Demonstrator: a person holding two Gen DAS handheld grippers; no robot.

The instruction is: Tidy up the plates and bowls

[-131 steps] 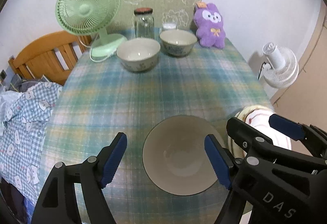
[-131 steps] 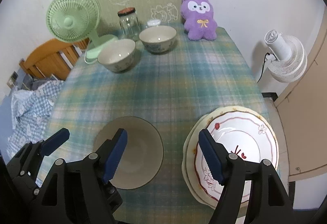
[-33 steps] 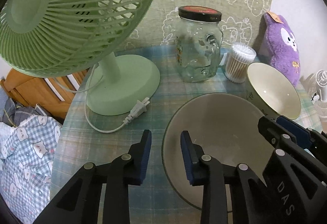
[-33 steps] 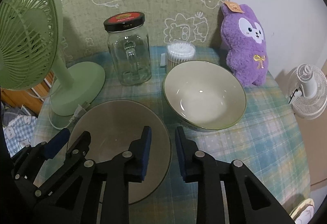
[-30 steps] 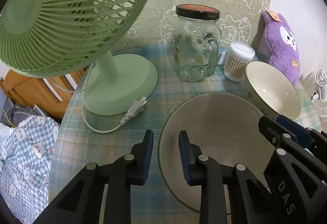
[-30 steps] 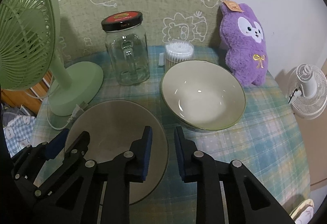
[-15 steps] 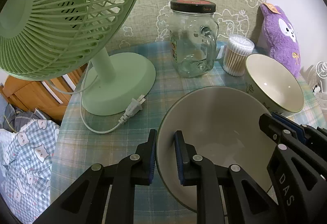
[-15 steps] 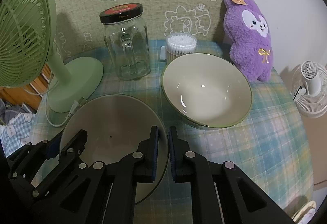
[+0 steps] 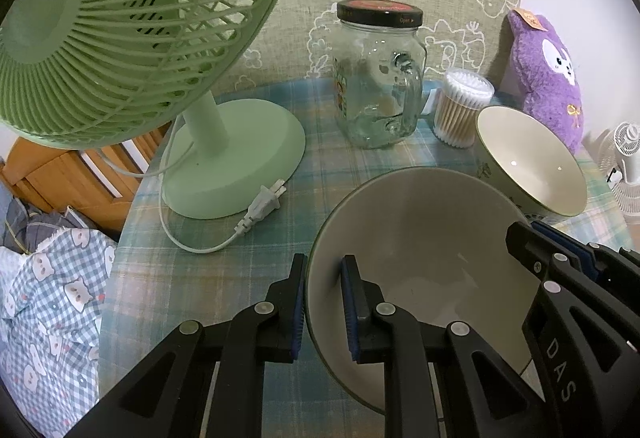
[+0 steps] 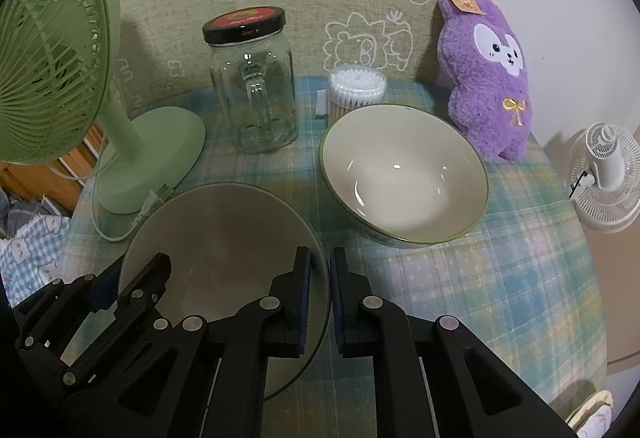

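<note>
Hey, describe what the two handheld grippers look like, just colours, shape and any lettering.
Both the left gripper and the right gripper are matte black plastic with triangular cut-out arms, silver round rivets and ribbed blue pads on their fingers. One carries pale "DAS" lettering. No cables, hands or sleeves show.

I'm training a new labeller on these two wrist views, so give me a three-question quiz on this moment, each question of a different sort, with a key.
1. True or false: both tongs are shut on the rim of the same bowl.
2. Which thing stands directly behind the free bowl? A) cotton swab tub B) green fan C) glass jar
3. Fill in: the fan's plug lies ____ on the tablecloth.

Key
1. True: the left tongs and right tongs each pinch a side of the near bowl.
2. A: the cotton swab tub stands behind the free bowl; the glass jar and green fan stand further left.
3. Unplugged: the plug is loose beside the fan's base.
</note>
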